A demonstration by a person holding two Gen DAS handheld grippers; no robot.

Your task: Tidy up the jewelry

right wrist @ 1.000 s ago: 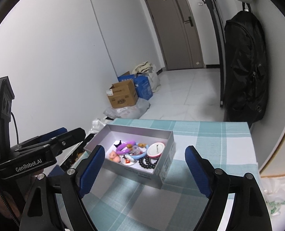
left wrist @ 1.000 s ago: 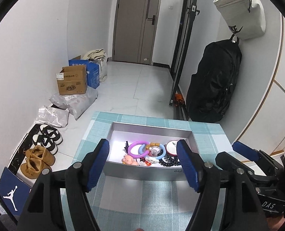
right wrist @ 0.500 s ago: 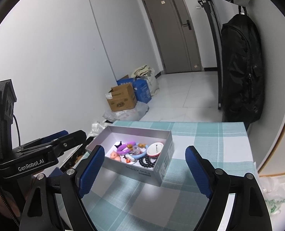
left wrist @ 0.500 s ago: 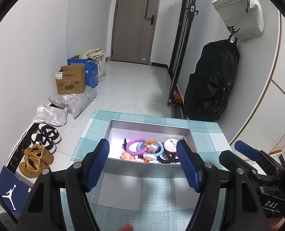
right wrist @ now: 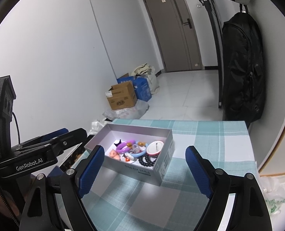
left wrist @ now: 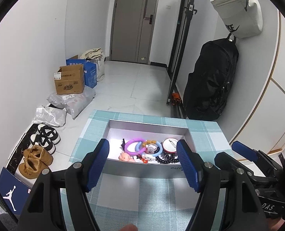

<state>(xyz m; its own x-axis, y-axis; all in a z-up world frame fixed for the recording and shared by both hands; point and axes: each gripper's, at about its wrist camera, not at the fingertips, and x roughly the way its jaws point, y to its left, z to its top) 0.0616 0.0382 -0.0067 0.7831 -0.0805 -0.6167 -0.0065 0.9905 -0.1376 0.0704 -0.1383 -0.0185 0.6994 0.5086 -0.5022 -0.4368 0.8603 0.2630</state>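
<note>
ribbed blue fingers [left wrist: 99,165] of the left gripper [left wrist: 144,164] and right gripper [right wrist: 145,172] are spread wide, holding nothing. a grey cardboard box [left wrist: 142,170] sits on the teal checked tablecloth [right wrist: 209,146], long axis left to right in the left view, holding ring bracelets [left wrist: 134,147], black beads [right wrist: 146,160] and a round tin [right wrist: 155,148]. "genrobot.ai" marks the left gripper.

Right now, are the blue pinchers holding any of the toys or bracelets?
No, nothing is held. The left gripper and right gripper are both open, short of the silver box where the jewelry lies.
</note>
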